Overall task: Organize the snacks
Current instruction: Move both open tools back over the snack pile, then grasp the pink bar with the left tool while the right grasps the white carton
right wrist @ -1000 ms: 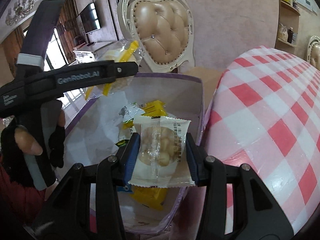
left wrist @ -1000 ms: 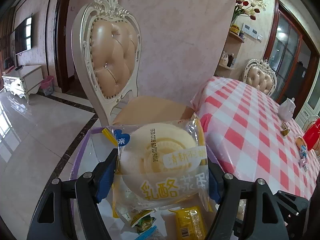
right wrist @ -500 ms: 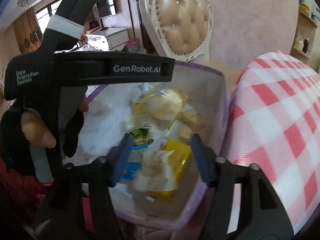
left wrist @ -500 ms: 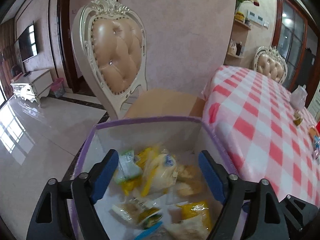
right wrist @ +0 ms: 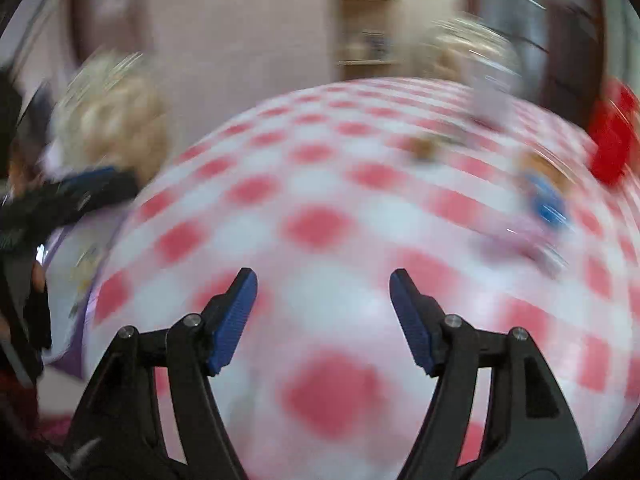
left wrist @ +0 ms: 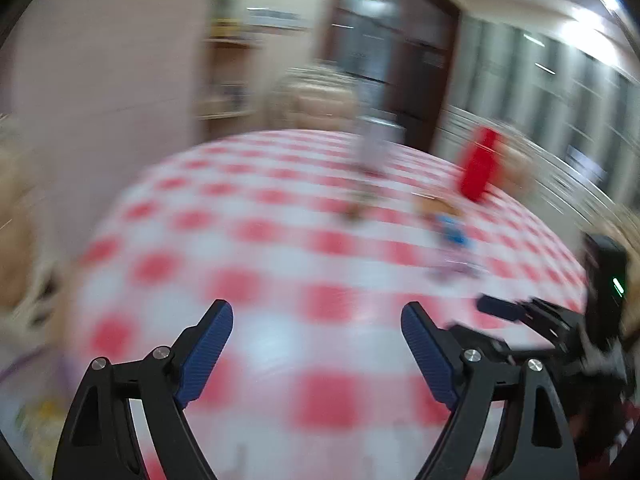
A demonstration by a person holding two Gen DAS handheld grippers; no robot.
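Both views are blurred by fast motion. My left gripper hangs over the red-and-white checked table; its jaws are opening and hold nothing. My right gripper is over the same table, jaws also opening, nothing between them. A few small snack packets lie far across the cloth, one of them blue; the right wrist view shows these packets at its right. The purple-rimmed bin with snacks in it sits at the left edge of the right wrist view, beside the table.
A red container and a pale jar-like object stand on the far side of the table. A cream padded chair is at the left, another chair behind the table. The other gripper's body shows at right.
Both grippers let their snack packets fall into the bin, opened wider, then swung right, away from the bin and over the checked table.
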